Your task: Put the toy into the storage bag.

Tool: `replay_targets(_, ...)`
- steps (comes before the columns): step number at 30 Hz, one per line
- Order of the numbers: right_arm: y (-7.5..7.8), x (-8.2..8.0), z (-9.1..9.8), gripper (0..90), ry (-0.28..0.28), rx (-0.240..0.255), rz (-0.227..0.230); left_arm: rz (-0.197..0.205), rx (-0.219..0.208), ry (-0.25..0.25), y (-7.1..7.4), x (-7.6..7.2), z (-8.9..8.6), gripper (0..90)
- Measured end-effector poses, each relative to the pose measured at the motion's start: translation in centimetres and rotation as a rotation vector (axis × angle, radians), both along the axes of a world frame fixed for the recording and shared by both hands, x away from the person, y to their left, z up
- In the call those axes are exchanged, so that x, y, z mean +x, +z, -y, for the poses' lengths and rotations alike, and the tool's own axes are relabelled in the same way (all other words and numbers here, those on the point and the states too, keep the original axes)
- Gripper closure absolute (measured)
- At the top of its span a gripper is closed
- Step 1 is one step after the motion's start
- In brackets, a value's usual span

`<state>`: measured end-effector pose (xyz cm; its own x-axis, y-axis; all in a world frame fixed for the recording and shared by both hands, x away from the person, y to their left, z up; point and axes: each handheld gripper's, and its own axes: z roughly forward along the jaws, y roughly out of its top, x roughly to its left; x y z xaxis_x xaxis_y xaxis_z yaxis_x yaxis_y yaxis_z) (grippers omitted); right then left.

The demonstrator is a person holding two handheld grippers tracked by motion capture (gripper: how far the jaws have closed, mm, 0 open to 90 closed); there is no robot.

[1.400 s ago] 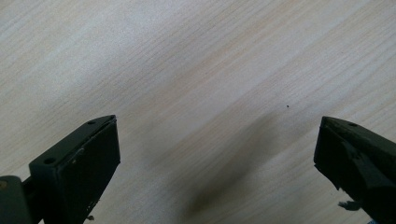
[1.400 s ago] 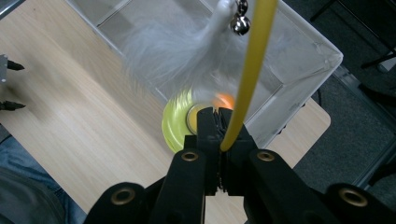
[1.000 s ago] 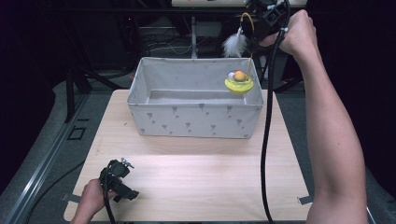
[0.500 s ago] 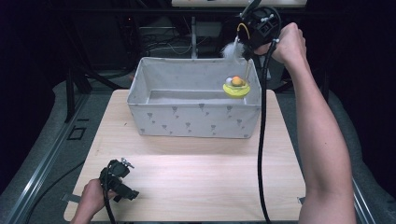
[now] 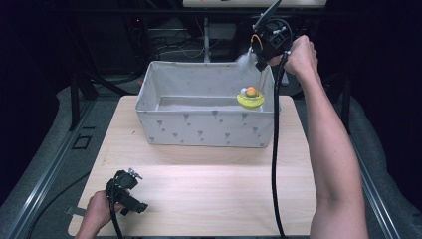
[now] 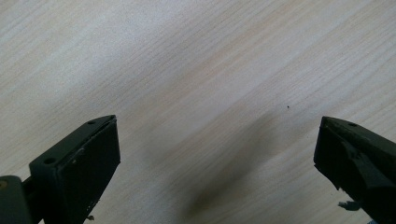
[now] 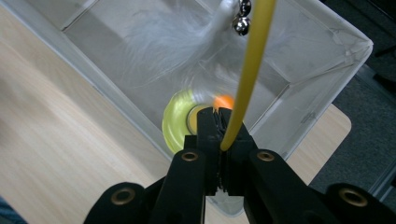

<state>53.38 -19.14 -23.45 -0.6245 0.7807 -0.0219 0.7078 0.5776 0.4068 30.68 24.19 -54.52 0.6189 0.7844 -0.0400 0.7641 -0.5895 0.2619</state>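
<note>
A cat toy with a round yellow base (image 5: pixel 250 101) (image 7: pixel 175 120), an orange ball (image 5: pixel 252 91) (image 7: pixel 224 101), a thin yellow stem (image 7: pixel 250 65), a white feather (image 5: pixel 244 60) (image 7: pixel 177 42) and small bells (image 7: pixel 241 25) hangs over the right end of the grey fabric bin (image 5: pixel 204 127). My right gripper (image 5: pixel 260 54) (image 7: pixel 218 122) is shut on the yellow stem, above the bin's far right corner. Near the table's front left corner my left gripper (image 5: pixel 141 206) (image 6: pixel 217 140) lies low over the wood, open, with nothing between its fingers.
The bin (image 7: pixel 317 93) stands across the back half of the wooden table (image 5: pixel 209 199), and its inside looks bare apart from the toy. A black cable (image 5: pixel 273 164) trails from the right gripper down across the table's right side. Dark floor and equipment surround the table.
The right hand has come down and a little to the left, lowering the toy toward the inside of the bin's right end. The left gripper has not moved.
</note>
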Motion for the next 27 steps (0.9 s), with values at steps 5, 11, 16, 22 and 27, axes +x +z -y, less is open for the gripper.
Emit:
replay_targets(5,-1.0,0.3,0.0,88.4,-0.009,-0.010,-0.004,0.001,-0.002,-0.001,0.0,0.0,0.0,0.5)
replay_targets(11,-2.6,0.7,0.1,88.5,-0.008,-0.017,-0.011,0.002,-0.001,-0.004,0.0,0.0,0.1,0.5)
replay_targets(16,-3.5,1.0,0.4,88.4,-0.014,-0.011,-0.024,0.001,-0.005,0.001,0.0,0.0,0.0,0.5)
replay_targets(22,-4.7,1.3,0.7,88.4,-0.018,-0.008,-0.035,-0.001,-0.003,0.001,0.0,0.0,0.1,0.5)
replay_targets(27,-5.5,1.3,0.8,88.4,-0.021,-0.008,-0.037,0.000,-0.005,0.002,0.0,0.0,0.1,0.5)
